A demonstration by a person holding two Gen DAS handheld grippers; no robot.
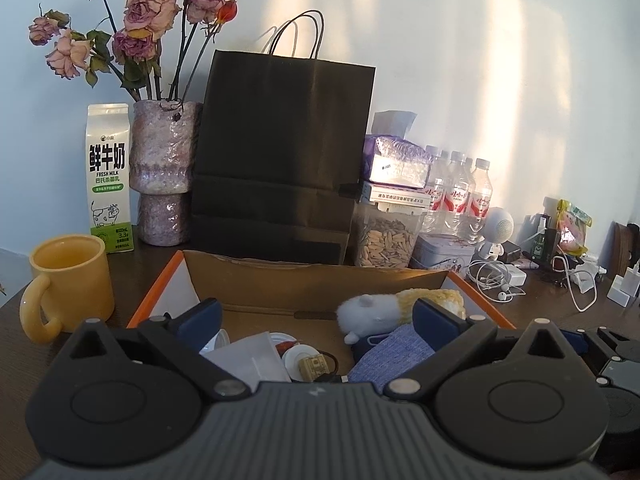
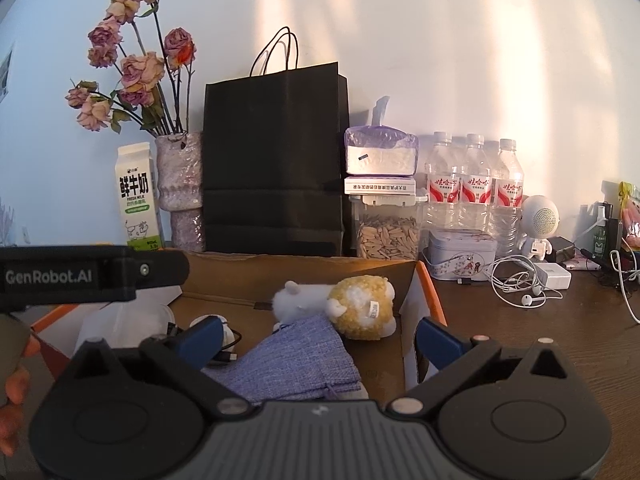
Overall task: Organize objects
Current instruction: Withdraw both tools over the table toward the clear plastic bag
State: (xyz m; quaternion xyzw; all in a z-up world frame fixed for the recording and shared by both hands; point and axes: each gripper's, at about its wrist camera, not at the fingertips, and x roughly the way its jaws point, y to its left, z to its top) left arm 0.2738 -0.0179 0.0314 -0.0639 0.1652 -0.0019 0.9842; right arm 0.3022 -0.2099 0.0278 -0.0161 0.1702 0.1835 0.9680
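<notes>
- Both tools hover side by side over the open cardboard box [image 2: 304, 276] on the bench [image 2: 520, 344]. The left hand-held gripper [image 1: 316, 316] has its jaws spread wide with nothing between them, and the right hand-held gripper [image 2: 320, 332] is the same: wide apart and empty.
- Inside the box lie the plush toy [image 2: 352, 304], the blue cloth pouch [image 2: 296, 364] partly overlapping it, a dark cable [image 2: 228, 354], and some white bits and a small paper sheet [image 1: 248, 356] toward the left side.
- Loose things remain on the bench: the yellow mug [image 1: 72, 280] left of the box, and white earphones [image 2: 520, 292] and a charger [image 2: 554, 274] to the right.
- My guess is the next step is choosing another stray item. The earphones look the natural pick for the right tool, the mug for the left.
- To do it well: pinch the earphone cord where the loops bunch, so it lifts as 1 bundle without trailing.
- For the mug, close across the wall or handle, keep it upright, and set it clear of the soft toy.
</notes>
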